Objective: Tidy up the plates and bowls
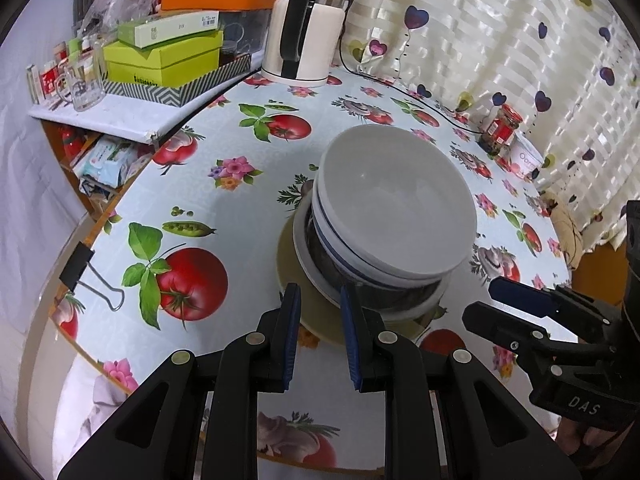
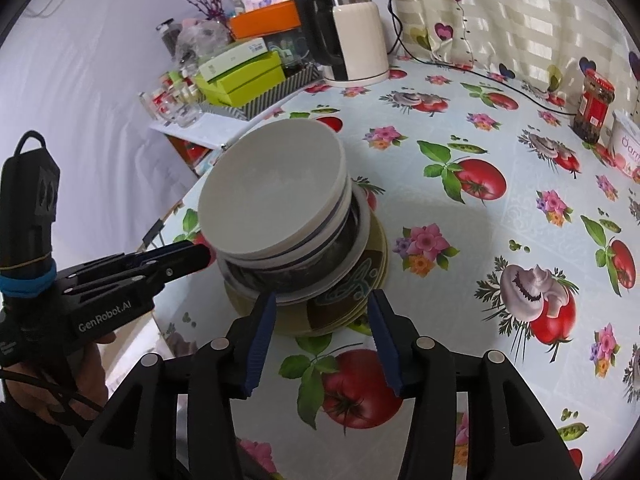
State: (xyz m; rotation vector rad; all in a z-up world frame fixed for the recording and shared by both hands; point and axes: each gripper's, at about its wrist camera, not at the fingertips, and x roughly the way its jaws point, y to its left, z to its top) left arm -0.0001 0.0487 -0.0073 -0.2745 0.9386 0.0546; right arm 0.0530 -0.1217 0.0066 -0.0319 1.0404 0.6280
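Left tongs [image 1: 320,292] spread, blue pads apart, nothing between them; tips hang just short of the near edge of the stack. Right tongs [image 2: 323,300] spread wider, also empty, tips framing the near rim of the same stack without touching it. Stack sits mid-surface: white ceramic bowl [image 1: 396,196] on top, tilted slightly, nested in a white bowl with a blue band [image 1: 344,252], then a dark-sided bowl [image 2: 280,276], a white plate [image 1: 316,276], and olive-yellow patterned plates [image 2: 344,312] at the bottom. Surface [image 2: 460,208] is covered in a pale oilcloth printed with tomatoes, flowers and mushrooms. Farther back: white electric kettle with black handle [image 1: 300,40], green boxes [image 1: 164,60] on a raised shelf, red-labelled glass jar [image 2: 594,108] near the heart-patterned curtain [image 1: 500,40]. Black binder clip [image 1: 80,268] on the surface's left edge.
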